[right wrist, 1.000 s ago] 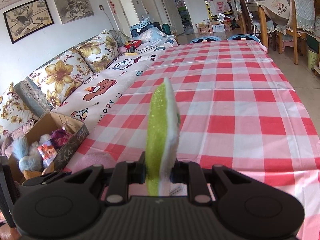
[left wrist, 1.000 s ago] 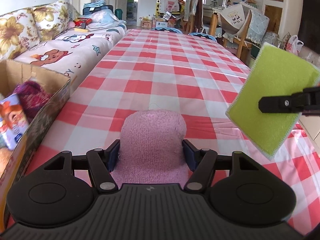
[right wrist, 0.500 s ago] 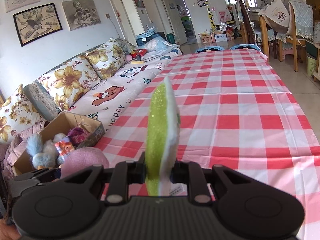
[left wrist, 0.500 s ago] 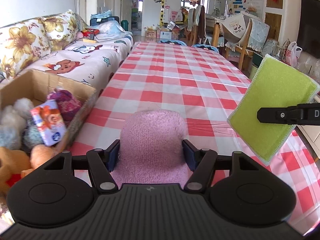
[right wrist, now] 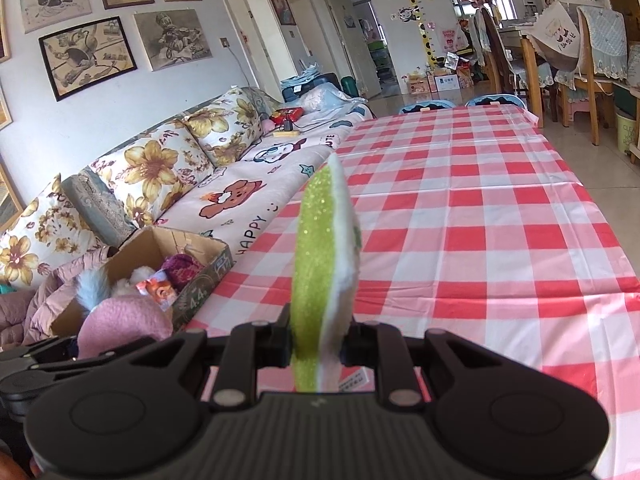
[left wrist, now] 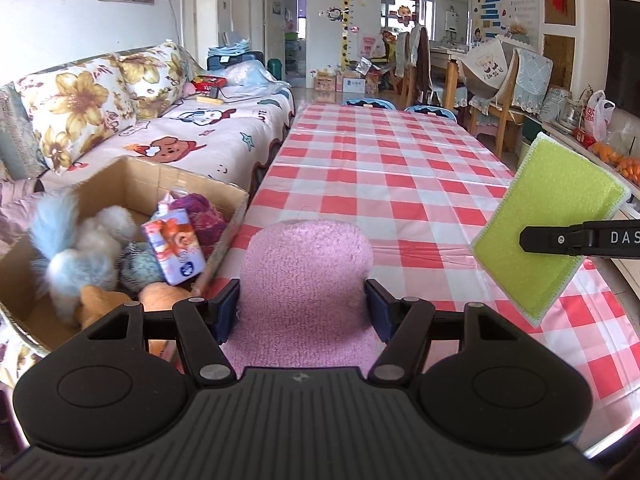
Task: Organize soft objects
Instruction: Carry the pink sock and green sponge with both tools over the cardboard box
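My left gripper (left wrist: 302,304) is shut on a fuzzy pink soft object (left wrist: 306,268) and holds it above the table's left edge, beside the cardboard box (left wrist: 192,184). The pink object also shows in the right wrist view (right wrist: 120,324). My right gripper (right wrist: 318,340) is shut on a green and white sponge (right wrist: 320,264), held upright on edge; in the left wrist view the sponge (left wrist: 552,216) hangs at the right. The box holds several soft toys, a purple yarn ball (left wrist: 200,208) and a tissue pack (left wrist: 174,244).
The long table has a red and white checked cloth (left wrist: 380,176). A sofa with a cartoon cover (left wrist: 180,140) and flowered cushions (right wrist: 148,168) runs along the left. Chairs (left wrist: 500,80) stand at the far right.
Both grippers have risen and shifted left toward the box, still holding their objects. More of the box's inside now shows in the left wrist view.
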